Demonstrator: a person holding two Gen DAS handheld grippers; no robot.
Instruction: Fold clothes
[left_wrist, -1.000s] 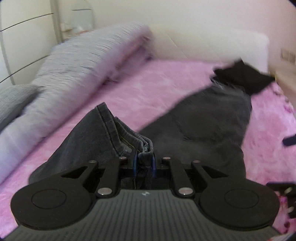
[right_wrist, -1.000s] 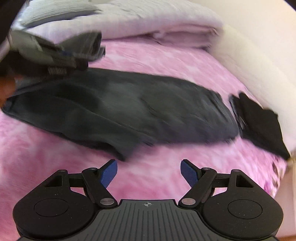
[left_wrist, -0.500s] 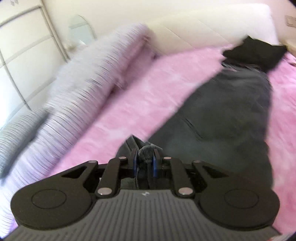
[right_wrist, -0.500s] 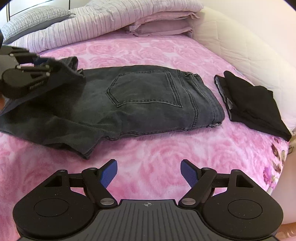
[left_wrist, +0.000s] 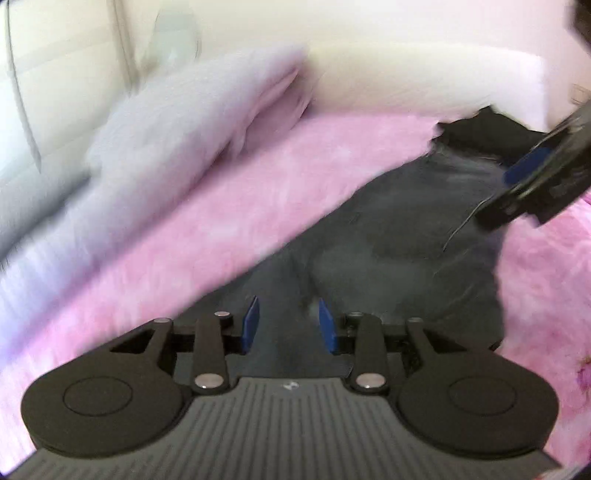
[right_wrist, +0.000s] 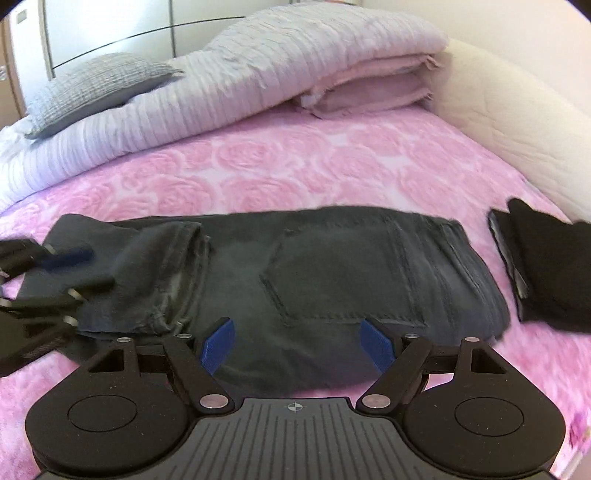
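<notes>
Right claw (right_wrist: 293, 341): blue pads spread wide, empty, poised just above the near edge of the jeans (right_wrist: 332, 273).
Left claw (left_wrist: 289, 325): pads parted, nothing pinched, low over the folded-back leg end; the view is motion-blurred.
Jeans: dark grey denim, lying flat across the pink rose-patterned bedspread (right_wrist: 295, 166), back pocket up, waistband toward the right; the leg end (right_wrist: 147, 273) is doubled over onto the garment at the left.
Black folded garment (right_wrist: 550, 262): just beside the waistband, on the bedspread.
Striped lilac duvet (right_wrist: 240, 81): heaped behind, with a grey pillow (right_wrist: 96, 85) on it.
Cream bed surround (right_wrist: 517, 110): far right.
</notes>
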